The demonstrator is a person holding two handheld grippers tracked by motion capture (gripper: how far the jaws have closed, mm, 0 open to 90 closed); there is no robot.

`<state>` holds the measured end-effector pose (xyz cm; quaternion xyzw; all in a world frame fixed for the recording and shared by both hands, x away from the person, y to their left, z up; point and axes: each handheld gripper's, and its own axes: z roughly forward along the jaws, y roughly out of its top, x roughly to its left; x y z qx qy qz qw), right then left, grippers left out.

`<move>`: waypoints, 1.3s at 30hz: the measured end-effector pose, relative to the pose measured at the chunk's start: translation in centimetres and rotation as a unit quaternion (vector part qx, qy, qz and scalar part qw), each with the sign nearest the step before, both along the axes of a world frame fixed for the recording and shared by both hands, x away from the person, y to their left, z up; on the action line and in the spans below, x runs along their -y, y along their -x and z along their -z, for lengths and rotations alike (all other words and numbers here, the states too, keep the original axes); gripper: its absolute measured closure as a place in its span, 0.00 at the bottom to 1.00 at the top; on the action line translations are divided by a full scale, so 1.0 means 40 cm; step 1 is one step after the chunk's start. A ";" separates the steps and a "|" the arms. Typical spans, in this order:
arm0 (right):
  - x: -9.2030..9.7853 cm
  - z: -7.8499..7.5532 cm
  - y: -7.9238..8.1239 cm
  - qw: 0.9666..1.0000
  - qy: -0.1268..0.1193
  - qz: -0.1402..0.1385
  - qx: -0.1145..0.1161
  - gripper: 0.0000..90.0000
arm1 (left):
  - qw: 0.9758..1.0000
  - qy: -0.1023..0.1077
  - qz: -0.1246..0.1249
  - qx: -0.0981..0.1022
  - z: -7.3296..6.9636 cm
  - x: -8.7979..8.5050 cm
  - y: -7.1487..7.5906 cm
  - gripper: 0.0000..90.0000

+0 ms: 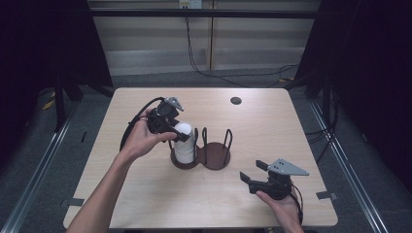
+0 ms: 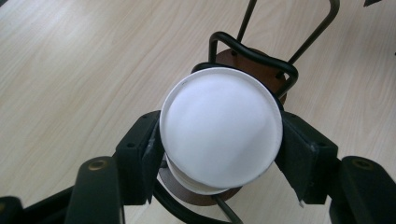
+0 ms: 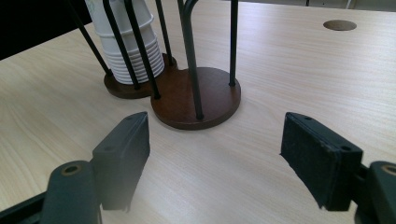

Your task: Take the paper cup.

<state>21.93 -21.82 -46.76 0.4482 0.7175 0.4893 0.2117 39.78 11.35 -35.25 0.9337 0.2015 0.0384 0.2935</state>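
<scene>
— Two pads of mine, the left gripper's (image 2: 219,154), press the sides of the top white cup (image 2: 220,125), one on each flank just under its upturned base. So those jaws are pinching the cup.

— Can you see the cups under it?

— Barely. From the left gripper view that round base covers almost everything; only a sliver of a lower rim peeks out beneath it, and I cannot count the stack from there. The right gripper view shows the stack of cups (image 3: 127,51) as many nested rims, but its top is cut off by the frame.

— Where does the stack stand?

— In the left ring of the wire holder (image 1: 214,154), a dark brown double base with black rods rising around it, near the middle of the worktop (image 1: 145,194). The other ring holds nothing. In the high view my left hand (image 1: 143,138) and the gripper body hide the side of the cup nearest them.

— And your other jaws?

— The right gripper (image 3: 215,154) has its jaws spread with nothing between them, just bare worktop, pointing at the holder from well apart. In the high view it rests low at the near right, and my right hand (image 1: 282,206) is cut off by the bottom edge.

— Anything farther out?

— One small dark round hole (image 1: 235,100) near the far edge. Beyond that, the surroundings are too dark to make out.
</scene>
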 end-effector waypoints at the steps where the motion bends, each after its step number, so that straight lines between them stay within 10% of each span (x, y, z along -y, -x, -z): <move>1: 0.000 0.000 0.000 1.000 0.000 0.000 0.000 0.26 | 1.000 0.004 -0.003 0.001 -0.001 -0.001 0.001 0.40; 39: -0.002 0.001 -0.001 1.000 -0.004 0.001 -0.001 0.26 | 0.997 0.075 -0.021 0.030 -0.072 -0.058 0.034 0.41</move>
